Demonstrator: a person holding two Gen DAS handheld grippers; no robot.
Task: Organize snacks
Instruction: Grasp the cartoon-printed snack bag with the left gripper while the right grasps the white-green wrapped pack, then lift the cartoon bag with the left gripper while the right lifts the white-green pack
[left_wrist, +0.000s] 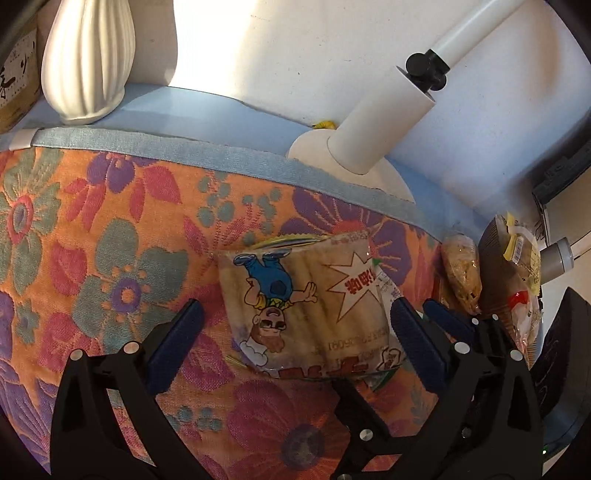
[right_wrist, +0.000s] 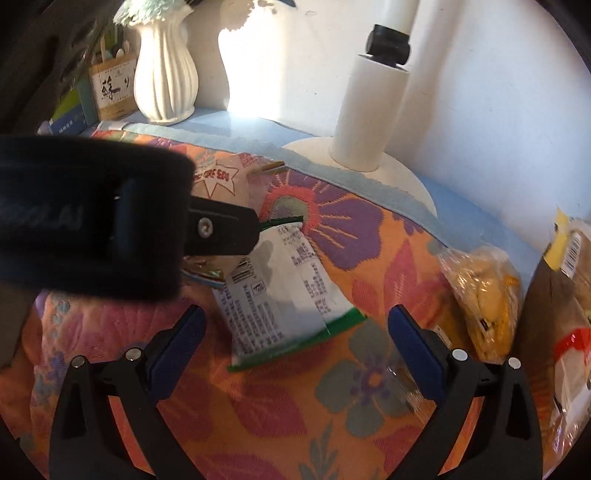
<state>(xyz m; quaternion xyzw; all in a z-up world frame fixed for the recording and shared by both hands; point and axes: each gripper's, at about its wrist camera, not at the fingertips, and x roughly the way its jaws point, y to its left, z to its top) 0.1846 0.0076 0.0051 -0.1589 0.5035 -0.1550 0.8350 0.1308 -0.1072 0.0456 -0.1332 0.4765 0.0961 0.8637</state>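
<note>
A clear snack packet with a cartoon man (left_wrist: 306, 310) lies on the flowered cloth (left_wrist: 110, 258). My left gripper (left_wrist: 295, 341) is open, one finger on each side of the packet's near end. In the right wrist view, a green-and-white packet (right_wrist: 280, 291) lies back side up, partly under the left gripper's body (right_wrist: 92, 221). My right gripper (right_wrist: 297, 345) is open just in front of it and holds nothing. Behind the left gripper's body, a corner of the cartoon packet (right_wrist: 218, 177) shows.
At the cloth's right edge stand a yellow snack bag (right_wrist: 484, 291) and a brown bag (right_wrist: 554, 295). A white lamp base (right_wrist: 369, 166) and a ribbed white vase (right_wrist: 164, 81) stand at the back by the wall. A lettered box (right_wrist: 112, 88) is left of the vase.
</note>
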